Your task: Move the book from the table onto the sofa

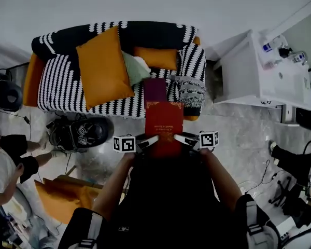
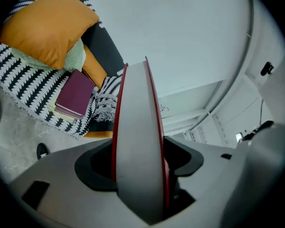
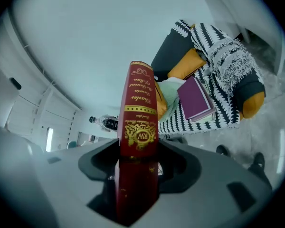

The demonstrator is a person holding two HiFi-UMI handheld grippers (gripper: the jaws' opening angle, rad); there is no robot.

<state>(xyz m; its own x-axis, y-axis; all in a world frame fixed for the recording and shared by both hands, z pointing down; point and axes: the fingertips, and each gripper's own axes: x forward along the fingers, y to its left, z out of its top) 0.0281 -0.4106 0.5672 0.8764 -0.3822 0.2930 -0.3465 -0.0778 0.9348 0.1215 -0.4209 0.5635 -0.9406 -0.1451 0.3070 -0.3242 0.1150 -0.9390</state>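
A red book [image 1: 164, 126] with gold lettering hangs in the air in front of the black-and-white striped sofa [image 1: 62, 82], held between both grippers. My left gripper [image 1: 149, 140] grips its page edge [image 2: 137, 141]. My right gripper [image 1: 184, 139] is shut on its spine [image 3: 138, 122]. The book stands between each pair of jaws, filling the gap at the left gripper [image 2: 137, 175] and the right gripper [image 3: 137, 165]. A purple book [image 1: 154, 91] lies flat on the sofa seat just beyond the red one; the same purple book [image 2: 75, 93] [image 3: 195, 98] shows in both gripper views.
Orange cushions [image 1: 103, 66] and a pale green one [image 1: 136, 69] lean on the sofa. A white cabinet [image 1: 264, 71] with small bottles stands at the right. On the floor at the left are a black device [image 1: 85, 131], orange fabric [image 1: 62, 196] and a seated person [image 1: 5, 160].
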